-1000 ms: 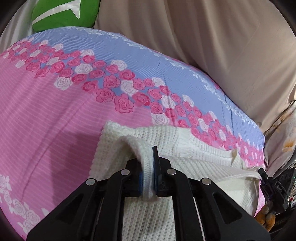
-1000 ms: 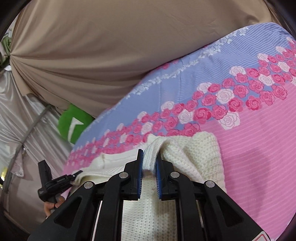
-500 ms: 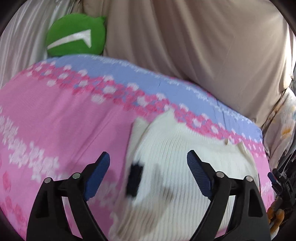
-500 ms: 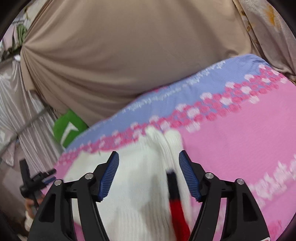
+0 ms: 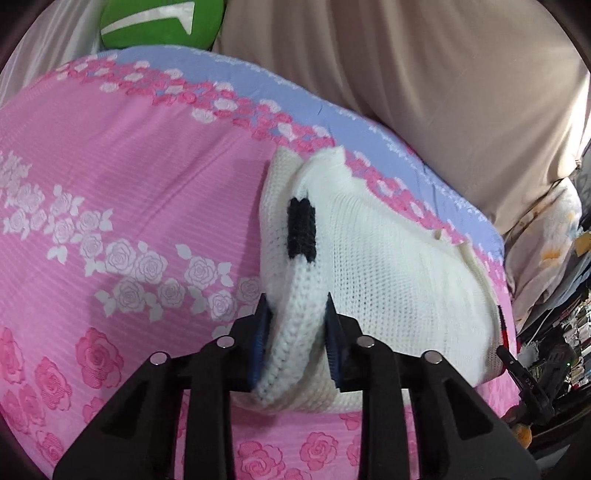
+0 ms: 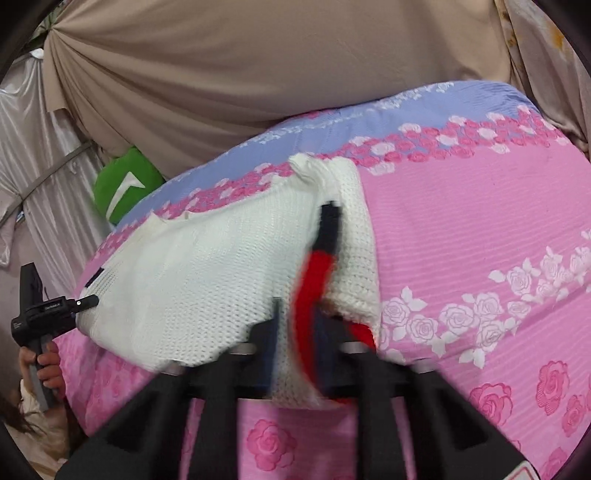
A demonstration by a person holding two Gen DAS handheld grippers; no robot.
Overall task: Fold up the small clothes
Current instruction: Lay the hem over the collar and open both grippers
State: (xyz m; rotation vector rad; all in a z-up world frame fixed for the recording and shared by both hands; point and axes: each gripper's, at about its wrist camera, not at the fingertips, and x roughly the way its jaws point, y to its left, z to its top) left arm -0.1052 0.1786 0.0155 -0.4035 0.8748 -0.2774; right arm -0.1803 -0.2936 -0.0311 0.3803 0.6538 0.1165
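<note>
A white knit sweater point(image 5: 388, 266) lies folded on the pink rose bedspread point(image 5: 110, 147). A black band point(image 5: 301, 229) marks its left fold. My left gripper point(image 5: 295, 306) is closing on the thick near edge of that fold, and the knit fills the gap between the blue pads. In the right wrist view the sweater point(image 6: 207, 266) shows a red stripe point(image 6: 314, 280) on its right fold. My right gripper point(image 6: 297, 314), blurred, is closing with the white and red knit edge pinched between its pads.
A green cushion point(image 5: 159, 22) sits at the bed's far corner against a beige curtain point(image 5: 424, 74). The bedspread point(image 6: 461, 240) runs bare to the right of the sweater. A hand holds a black handle point(image 6: 40, 321) at the sweater's left edge. Clutter lies beyond the bed's right side point(image 5: 554, 314).
Both grippers let go of the sweater's far folded edge, opened wide while drawing back toward me, and have now closed on its near edge. The sweater lies folded over.
</note>
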